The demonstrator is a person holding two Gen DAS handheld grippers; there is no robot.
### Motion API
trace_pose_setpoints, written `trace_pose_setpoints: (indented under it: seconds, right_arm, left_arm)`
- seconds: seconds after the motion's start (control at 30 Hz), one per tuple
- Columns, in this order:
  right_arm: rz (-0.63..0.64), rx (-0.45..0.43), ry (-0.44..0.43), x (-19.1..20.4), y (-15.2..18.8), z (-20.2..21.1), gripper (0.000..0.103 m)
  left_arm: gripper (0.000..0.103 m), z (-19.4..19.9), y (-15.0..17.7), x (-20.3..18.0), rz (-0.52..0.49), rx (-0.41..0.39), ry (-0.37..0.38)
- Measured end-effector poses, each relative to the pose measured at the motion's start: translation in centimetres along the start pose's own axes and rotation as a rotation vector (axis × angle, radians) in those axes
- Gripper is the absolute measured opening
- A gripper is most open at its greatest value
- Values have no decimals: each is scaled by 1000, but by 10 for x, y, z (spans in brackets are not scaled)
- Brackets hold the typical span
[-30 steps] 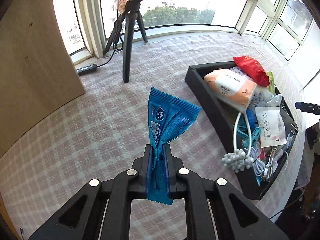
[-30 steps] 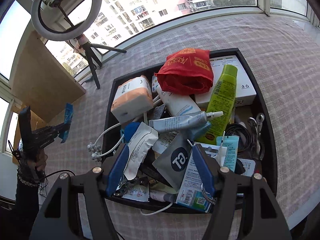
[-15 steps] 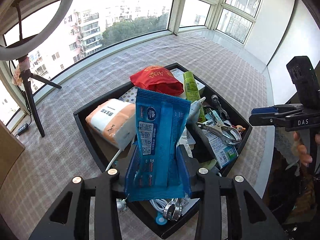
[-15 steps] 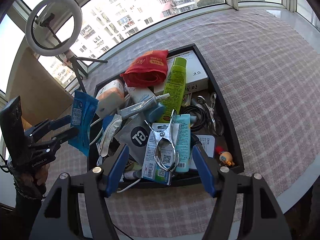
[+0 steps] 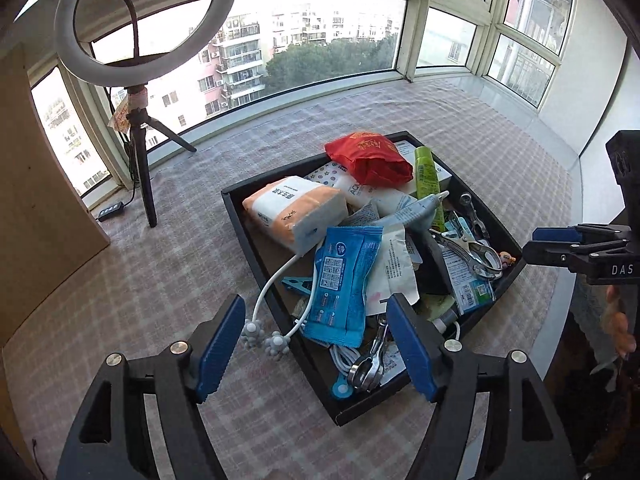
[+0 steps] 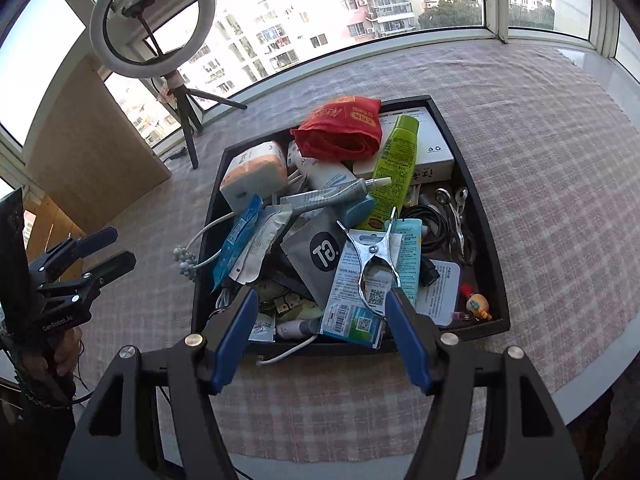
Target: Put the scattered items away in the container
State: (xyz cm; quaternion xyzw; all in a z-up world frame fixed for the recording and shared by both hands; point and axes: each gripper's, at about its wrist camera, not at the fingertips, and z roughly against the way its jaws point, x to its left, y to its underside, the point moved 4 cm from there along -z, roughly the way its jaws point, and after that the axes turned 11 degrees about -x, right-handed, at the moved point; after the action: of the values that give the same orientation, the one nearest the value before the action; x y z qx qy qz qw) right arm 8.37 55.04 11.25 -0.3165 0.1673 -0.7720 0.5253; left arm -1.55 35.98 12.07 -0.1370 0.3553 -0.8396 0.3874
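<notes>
The black tray [image 5: 256, 254] [image 6: 482, 216] is heaped with items. The blue wet-wipe packet [image 5: 344, 280] [image 6: 236, 240] lies on the heap at the tray's near left side. My left gripper [image 5: 316, 340] is open and empty, just short of the tray's near corner; it also shows in the right wrist view [image 6: 110, 248]. My right gripper [image 6: 320, 320] is open and empty above the tray's near edge; it shows at the right in the left wrist view [image 5: 556, 240]. A metal clip [image 6: 370, 256] lies on top of the packets.
A ring light on a black tripod [image 5: 140, 168] [image 6: 184, 120] stands at the back left beside a wooden board [image 5: 36, 184]. A white cord with grey bead ends [image 5: 266, 336] hangs over the tray's left wall onto the checked cloth [image 5: 140, 280].
My left gripper swung from the cloth over to the tray, opened and let go of the blue packet, which now lies in the tray. The right gripper drew back a little.
</notes>
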Motion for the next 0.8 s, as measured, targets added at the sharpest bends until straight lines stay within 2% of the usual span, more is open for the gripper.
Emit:
trace_pose_setpoints:
  seconds: [0.2, 0.43, 0.57, 0.8]
  right_arm:
    - [91, 4, -72, 64, 12, -10, 66]
    - [211, 45, -160, 157, 46, -30, 67]
    - [252, 76, -231, 212, 65, -36, 67]
    - [348, 105, -308, 299, 89, -41, 67]
  left_arm:
    - [76, 49, 24, 42, 88, -22, -131]
    - [76, 101, 75, 97, 216, -26, -243]
    - [76, 128, 102, 126, 249, -18, -339]
    - [76, 169, 141, 174, 370, -20, -385]
